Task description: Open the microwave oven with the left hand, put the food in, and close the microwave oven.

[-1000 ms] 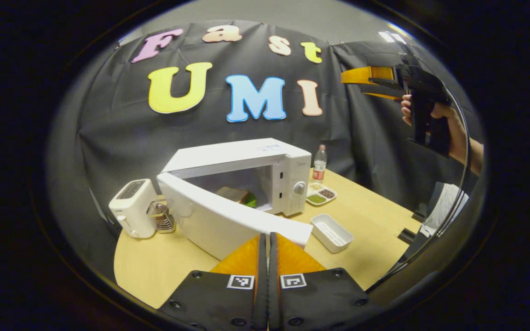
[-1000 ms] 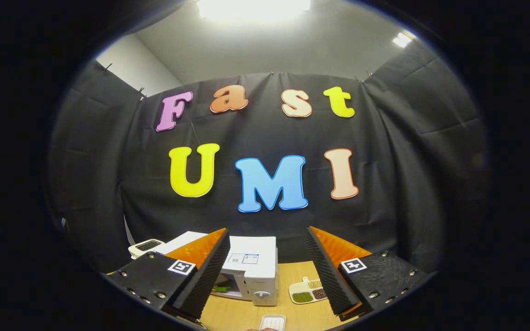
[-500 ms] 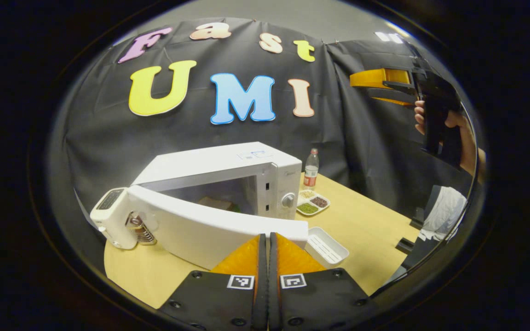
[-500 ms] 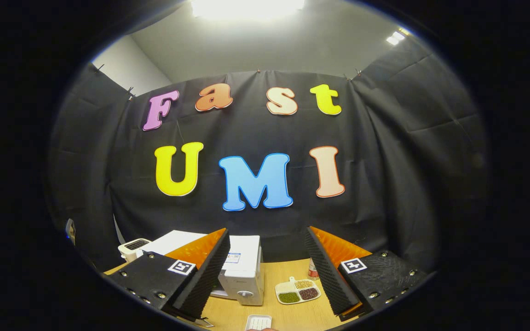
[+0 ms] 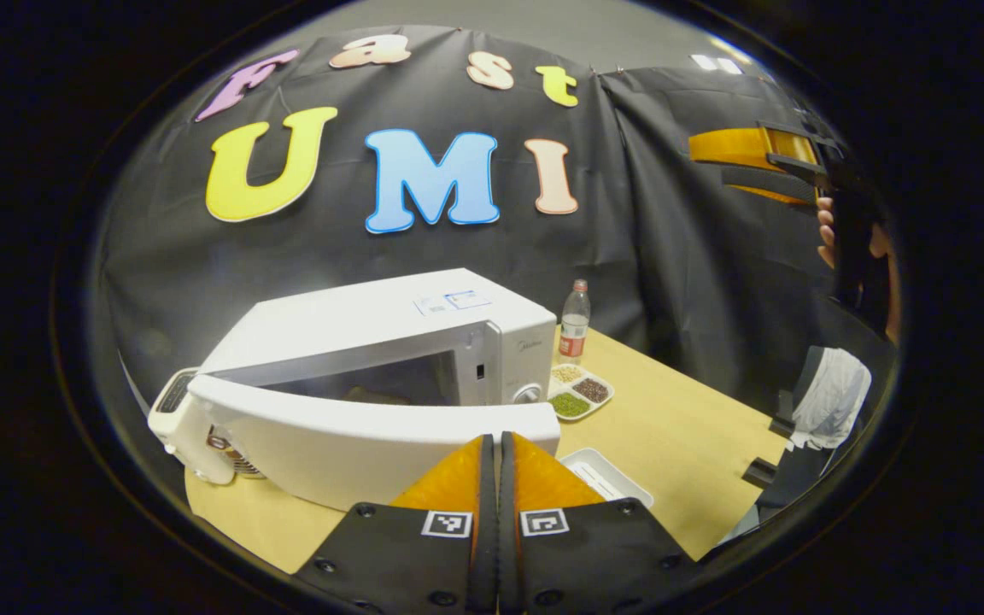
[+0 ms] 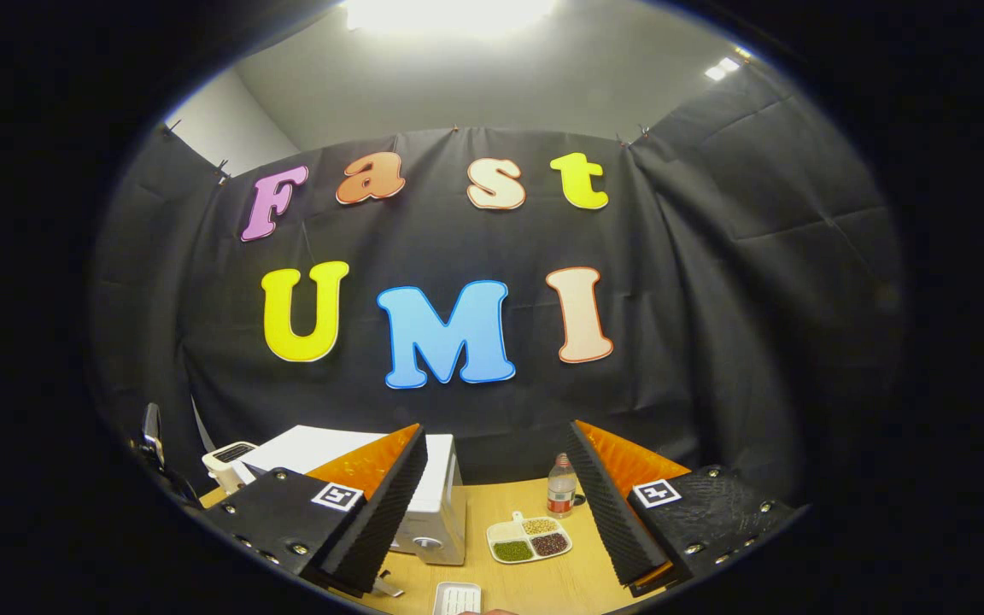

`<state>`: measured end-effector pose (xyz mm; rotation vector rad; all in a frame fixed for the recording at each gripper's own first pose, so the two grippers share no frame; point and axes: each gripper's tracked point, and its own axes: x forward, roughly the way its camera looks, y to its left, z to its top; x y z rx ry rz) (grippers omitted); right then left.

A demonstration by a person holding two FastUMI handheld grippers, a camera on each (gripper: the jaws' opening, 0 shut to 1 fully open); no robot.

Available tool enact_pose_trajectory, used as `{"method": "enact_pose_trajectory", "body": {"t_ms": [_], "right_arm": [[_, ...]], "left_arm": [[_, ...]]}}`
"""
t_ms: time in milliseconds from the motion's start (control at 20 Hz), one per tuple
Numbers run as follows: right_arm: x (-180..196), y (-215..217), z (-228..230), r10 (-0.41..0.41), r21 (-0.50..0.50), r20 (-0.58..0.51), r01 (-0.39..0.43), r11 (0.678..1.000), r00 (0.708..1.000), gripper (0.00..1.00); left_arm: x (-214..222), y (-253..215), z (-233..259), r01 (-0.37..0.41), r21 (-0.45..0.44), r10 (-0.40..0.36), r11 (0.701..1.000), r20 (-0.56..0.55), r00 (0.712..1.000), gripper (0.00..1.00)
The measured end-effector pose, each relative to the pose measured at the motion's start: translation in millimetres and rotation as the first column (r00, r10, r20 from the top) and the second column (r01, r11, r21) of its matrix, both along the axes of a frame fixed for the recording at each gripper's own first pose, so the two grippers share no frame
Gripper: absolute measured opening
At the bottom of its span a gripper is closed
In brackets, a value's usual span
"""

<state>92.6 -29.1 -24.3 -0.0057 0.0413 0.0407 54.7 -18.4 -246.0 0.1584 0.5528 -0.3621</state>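
Note:
The white microwave (image 5: 372, 316) stands on the wooden table (image 5: 680, 427) in the left gripper view. Its door (image 5: 347, 436) hangs partly open, angled across the front. My left gripper (image 5: 497, 437) is shut, its tips against the door's outer face near the free edge. Inside, a bit of the food (image 5: 368, 395) shows dimly behind the door. My right gripper (image 5: 740, 158) is held high at the far right by a hand. In the right gripper view, that gripper (image 6: 494, 427) is open with nothing between its fingers, well above the microwave (image 6: 436, 504).
A white toaster (image 5: 172, 418) sits left of the microwave. A plastic bottle (image 5: 574, 320), a divided dish of beans (image 5: 579, 395) and a white tray (image 5: 603, 474) lie to its right. The same bottle (image 6: 559, 495) and dish (image 6: 529, 538) appear below the right gripper.
The door has swung closer to the microwave's front with my shut left gripper moving along with it, so less of the food shows. The right gripper stays raised and open and has shifted slightly.

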Motion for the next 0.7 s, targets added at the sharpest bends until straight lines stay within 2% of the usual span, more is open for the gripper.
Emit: {"method": "enact_pose_trajectory", "body": {"t_ms": [150,200,300,500,550,700], "right_arm": [[-1.3,-14.1,1.4,-0.026,0.004,0.004,0.026,1.0,1.0,0.99],[-0.9,-16.8,0.6,-0.033,0.007,0.005,0.033,0.999,0.999,0.99],[-1.3,-22.8,0.0,-0.043,0.008,0.004,0.042,0.999,0.999,0.99],[-1.4,-28.8,-3.7,-0.046,0.007,-0.005,0.046,0.999,0.999,0.99],[-2.3,-31.9,-3.7,-0.051,0.002,-0.005,0.051,0.999,0.999,0.99],[-3.8,-38.9,-5.3,-0.062,0.002,-0.007,0.062,0.998,0.998,0.99]], "left_arm": [[14.0,-3.7,-5.2,-0.002,0.003,0.002,1.0,-0.004,1.0,0.07],[18.0,-4.7,-6.6,-0.008,0.004,0.008,1.0,-0.003,1.0,0.1],[28.0,-5.7,-9.2,-0.028,0.0,0.028,1.0,-0.005,1.0,0.07],[45.4,-7.8,-24.1,-0.072,-0.036,0.07,0.997,-0.037,0.997,0.07],[50.5,-8.3,-23.5,-0.081,-0.041,0.079,0.996,-0.036,0.996,0.1],[67.6,-7.9,-26.6,-0.108,-0.048,0.106,0.993,-0.043,0.993,0.07]]}}
